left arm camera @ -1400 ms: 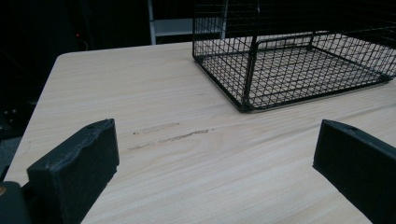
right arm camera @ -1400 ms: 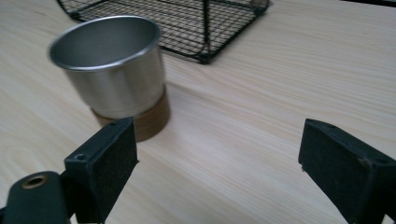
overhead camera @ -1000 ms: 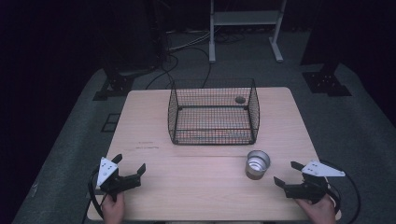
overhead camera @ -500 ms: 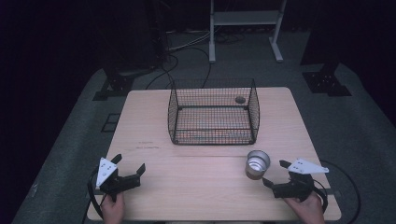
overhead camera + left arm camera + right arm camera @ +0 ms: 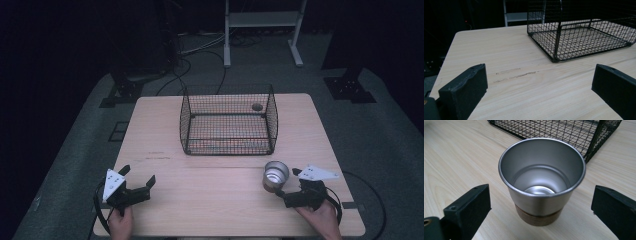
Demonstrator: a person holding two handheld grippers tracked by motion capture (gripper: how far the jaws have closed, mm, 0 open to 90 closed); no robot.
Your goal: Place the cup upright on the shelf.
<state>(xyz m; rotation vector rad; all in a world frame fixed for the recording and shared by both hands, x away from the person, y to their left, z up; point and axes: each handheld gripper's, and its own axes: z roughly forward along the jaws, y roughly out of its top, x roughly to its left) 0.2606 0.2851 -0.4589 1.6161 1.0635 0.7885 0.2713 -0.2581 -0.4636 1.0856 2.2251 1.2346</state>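
The pale wooden rectangular desk (image 5: 220, 200) takes up the middle and lower part of the high view, with dark grey floor (image 5: 75, 165) around it. On the desk's far half, in the centre of the frame, stands the black wire-mesh basket (image 5: 227, 122), open at the top; in the left gripper view it sits in the upper right (image 5: 584, 32).

The left tool (image 5: 137, 182) lies at the lower left of the high view, held by a hand at the desk's near edge, its jaws standing wide apart with only bare desk between them. The right tool (image 5: 284, 187) is at the lower right, held by a hand (image 5: 320, 220), and points toward the cup. Its jaws have just been opening and now stand wide.

The shiny steel cup with a brown band at its base (image 5: 276, 175) stands upright on the desk, right of centre in the lower part of the high view, near the basket's near right corner. In the right gripper view the cup (image 5: 541, 182) sits between the two black jaws, untouched by either.
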